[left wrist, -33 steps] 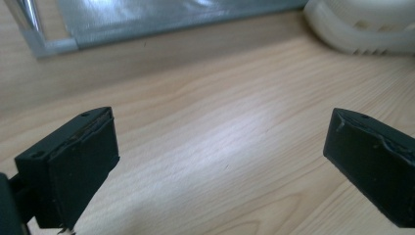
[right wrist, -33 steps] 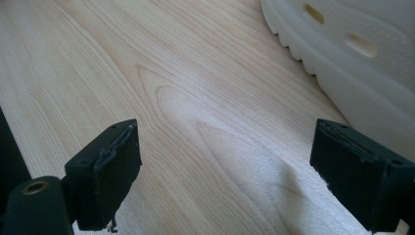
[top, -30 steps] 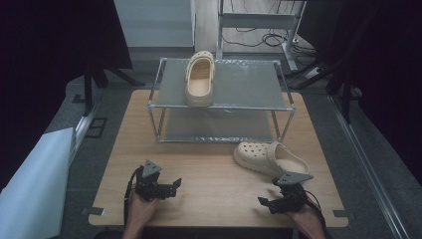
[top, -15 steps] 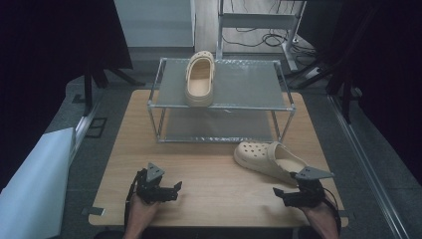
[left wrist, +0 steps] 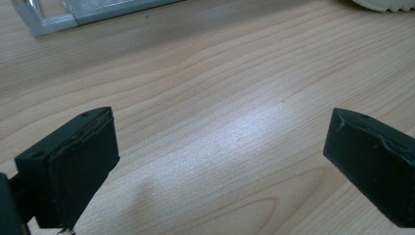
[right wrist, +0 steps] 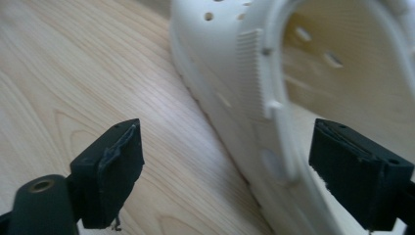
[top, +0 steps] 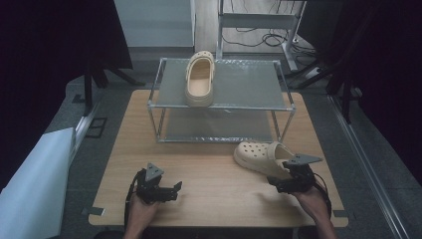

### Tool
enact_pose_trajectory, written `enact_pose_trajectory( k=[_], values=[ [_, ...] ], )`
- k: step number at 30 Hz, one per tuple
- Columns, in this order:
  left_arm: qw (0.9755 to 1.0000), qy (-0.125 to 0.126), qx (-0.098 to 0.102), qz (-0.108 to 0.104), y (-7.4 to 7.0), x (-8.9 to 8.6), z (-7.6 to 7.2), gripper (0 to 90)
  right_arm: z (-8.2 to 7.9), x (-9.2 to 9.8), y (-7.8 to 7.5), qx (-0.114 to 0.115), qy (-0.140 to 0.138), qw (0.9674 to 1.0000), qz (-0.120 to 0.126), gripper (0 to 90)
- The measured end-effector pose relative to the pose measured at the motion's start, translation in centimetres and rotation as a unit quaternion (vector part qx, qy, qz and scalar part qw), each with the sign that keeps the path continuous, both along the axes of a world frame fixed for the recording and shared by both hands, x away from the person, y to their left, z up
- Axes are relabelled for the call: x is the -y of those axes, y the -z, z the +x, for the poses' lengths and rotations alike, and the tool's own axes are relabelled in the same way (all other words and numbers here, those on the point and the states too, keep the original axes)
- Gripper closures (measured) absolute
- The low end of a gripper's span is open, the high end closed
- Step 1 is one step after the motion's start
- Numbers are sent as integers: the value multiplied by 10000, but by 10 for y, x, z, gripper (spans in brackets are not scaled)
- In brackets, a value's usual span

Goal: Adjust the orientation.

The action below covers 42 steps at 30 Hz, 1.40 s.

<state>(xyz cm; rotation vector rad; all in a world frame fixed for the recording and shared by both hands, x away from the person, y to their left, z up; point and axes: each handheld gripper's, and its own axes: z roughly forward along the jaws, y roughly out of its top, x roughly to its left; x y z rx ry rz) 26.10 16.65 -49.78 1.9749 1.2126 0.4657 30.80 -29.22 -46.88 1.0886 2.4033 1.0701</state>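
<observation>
- Our right gripper [right wrist: 227, 169] hung open, the worktop clog [right wrist: 293, 98] just ahead, untouched.
- Our left gripper [left wrist: 220, 166] stood open, well apart.
- We judged one pad could nudge the clog's rim and skid it away.

cream clog [top: 261, 157] lying upright on table [top: 209, 174].

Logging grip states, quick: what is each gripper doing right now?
Left gripper: open, nothing between its jaws, over the table.
Right gripper: open, jaws astride the clog's side, not gripping it.
</observation>
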Motion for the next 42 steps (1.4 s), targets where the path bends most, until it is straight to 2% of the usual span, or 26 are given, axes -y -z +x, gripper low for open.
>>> enact_pose_trajectory(
  k=[4, 6, 9, 10, 19, 22, 25, 29, 34, 42],
  values=[
    [10000, 24, -7, 0, 0, 2, 0, 0, -1, -7, 1, -65, -29, 10000, -41, 123],
    [10000, 33, -31, 14, 1, 1, 0, 0, -4, -12, 0, -208, -147, 9995, 180, 132],
    [10000, 28, -37, -15, 1, 1, 0, 0, -8, -19, -1, -261, -235, 9992, 195, 132],
    [10000, 28, -39, -42, 0, 0, 0, 0, -12, -28, 0, -298, -328, 9988, 219, 133],
    [9999, 29, -95, -86, 1, -2, 1, 0, -21, -60, 2, -449, -308, 9983, 222, 127],
    [9999, 23, -101, -118, 1, -2, 1, 0, -22, -72, 4, -515, -372, 9978, 200, 121],
    [9999, 27, -107, -129, 1, -3, 1, 0, -24, -87, 4, -507, -475, 9975, 138, 111],
    [9998, 30, -108, -144, 1, -3, 1, 0, -24, -98, 4, -475, -572, 9972, 74, 111],
    [9998, 25, -117, -145, 1, -4, 1, 0, -26, -92, 1, -424, -537, 9976, 86, 125],
    [9998, 22, -137, -162, 2, -3, 2, 0, -44, -62, -4, -292, -238, 9992, 129, 133]
  ],
)
